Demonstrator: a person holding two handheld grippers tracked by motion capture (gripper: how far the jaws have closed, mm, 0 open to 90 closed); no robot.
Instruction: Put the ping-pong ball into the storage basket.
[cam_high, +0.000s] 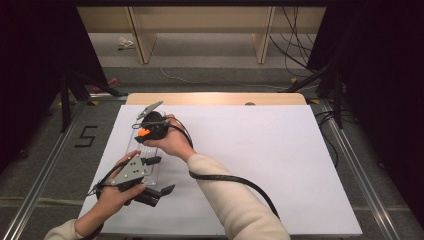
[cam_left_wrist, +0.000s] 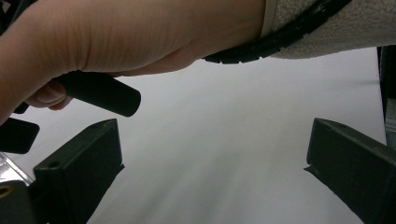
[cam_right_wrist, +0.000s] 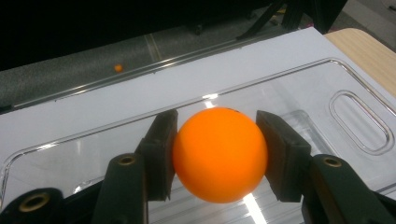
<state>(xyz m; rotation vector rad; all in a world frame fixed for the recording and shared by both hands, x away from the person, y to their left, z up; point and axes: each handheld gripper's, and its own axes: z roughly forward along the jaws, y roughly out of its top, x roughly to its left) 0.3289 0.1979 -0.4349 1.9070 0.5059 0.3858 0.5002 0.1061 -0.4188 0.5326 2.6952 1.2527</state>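
Worktop (cam_high: 280, 165) carries a clear tray (cam_right_wrist: 299, 93) near its left edge. Above the tray, the right tool (cam_right_wrist: 219, 154) grips an orange ball (cam_right_wrist: 219, 156); the left tool (cam_left_wrist: 212, 163) stands wide and holds nothing nearby. Placing seems underway; next it needs lowering and a gentle release.

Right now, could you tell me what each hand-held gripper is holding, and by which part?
The right hand-held gripper clamps an orange ball across its middle, above the clear tray. The left hand-held gripper holds nothing.
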